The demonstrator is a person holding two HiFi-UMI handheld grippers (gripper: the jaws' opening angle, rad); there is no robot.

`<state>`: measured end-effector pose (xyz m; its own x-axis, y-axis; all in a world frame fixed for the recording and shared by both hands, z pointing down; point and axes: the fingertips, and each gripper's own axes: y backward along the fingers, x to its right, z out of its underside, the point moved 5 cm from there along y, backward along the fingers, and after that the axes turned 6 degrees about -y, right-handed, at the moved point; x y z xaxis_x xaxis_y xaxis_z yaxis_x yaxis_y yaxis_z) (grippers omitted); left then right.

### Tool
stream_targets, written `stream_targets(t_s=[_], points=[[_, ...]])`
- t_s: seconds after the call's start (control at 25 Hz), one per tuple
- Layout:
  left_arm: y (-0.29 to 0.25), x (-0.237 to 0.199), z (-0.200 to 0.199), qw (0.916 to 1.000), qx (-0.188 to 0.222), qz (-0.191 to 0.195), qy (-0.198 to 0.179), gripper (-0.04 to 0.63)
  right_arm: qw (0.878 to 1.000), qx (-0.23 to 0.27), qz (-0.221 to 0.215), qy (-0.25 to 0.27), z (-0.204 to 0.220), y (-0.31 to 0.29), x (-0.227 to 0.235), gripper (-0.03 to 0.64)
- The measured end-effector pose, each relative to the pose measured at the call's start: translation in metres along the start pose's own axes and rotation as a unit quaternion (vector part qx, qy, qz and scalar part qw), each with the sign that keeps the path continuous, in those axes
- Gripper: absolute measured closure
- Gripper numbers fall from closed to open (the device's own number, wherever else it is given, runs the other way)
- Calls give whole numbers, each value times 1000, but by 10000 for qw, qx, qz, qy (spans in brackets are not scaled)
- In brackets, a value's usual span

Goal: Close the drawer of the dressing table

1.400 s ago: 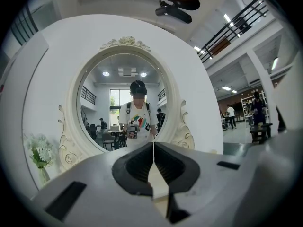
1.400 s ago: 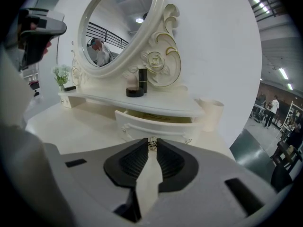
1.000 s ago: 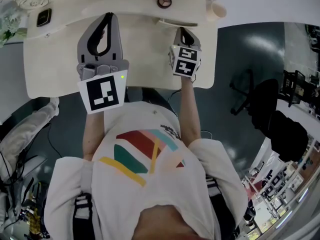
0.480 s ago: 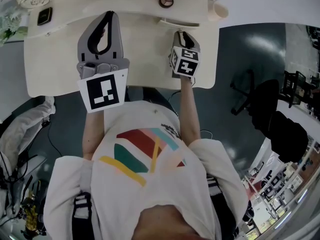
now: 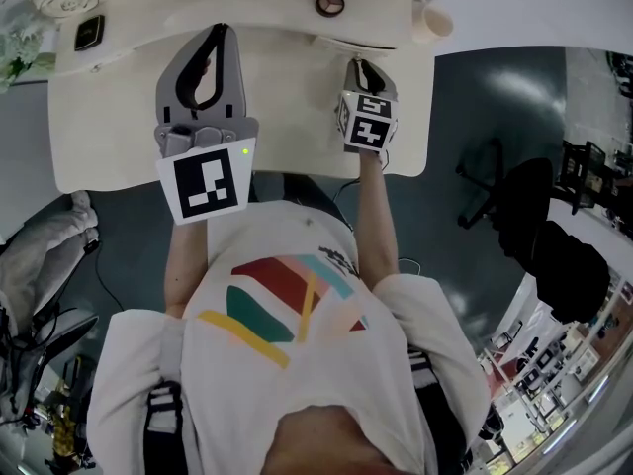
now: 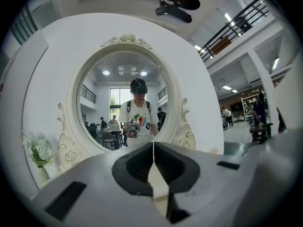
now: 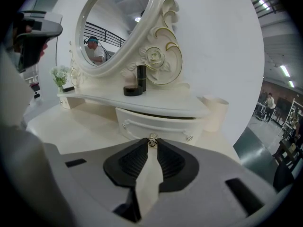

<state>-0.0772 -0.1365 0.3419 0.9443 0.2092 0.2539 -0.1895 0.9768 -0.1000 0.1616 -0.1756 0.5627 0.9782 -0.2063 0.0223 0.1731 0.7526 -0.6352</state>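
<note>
Your right gripper (image 7: 152, 144) has just been closing. Its jaws now stand only narrowly apart, the tips pinching the small metal knob (image 7: 152, 140) of the drawer (image 7: 142, 122), which sits slightly pulled out under the raised shelf (image 7: 156, 105) of the dressing table (image 5: 109, 117). Your left gripper (image 6: 153, 148) hangs above that table, jaws pressed together on nothing

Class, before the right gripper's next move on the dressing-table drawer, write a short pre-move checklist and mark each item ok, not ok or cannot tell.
1. Drawer closed: not ok; its front stands out under the shelf.
2. Right gripper on the knob: ok; its jaws have just been closing, with the knob between the tips.
3. Left gripper out of the way: ok; shut and empty.
4. Drawer interior free of obstructions: cannot tell; hidden.
</note>
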Motion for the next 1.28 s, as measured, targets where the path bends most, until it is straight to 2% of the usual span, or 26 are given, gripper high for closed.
stream_targets(t_s=[1.28], points=[[-10, -9, 6, 9999, -142, -90, 2, 588, 10000, -29, -13, 91, -17, -20, 5, 561]])
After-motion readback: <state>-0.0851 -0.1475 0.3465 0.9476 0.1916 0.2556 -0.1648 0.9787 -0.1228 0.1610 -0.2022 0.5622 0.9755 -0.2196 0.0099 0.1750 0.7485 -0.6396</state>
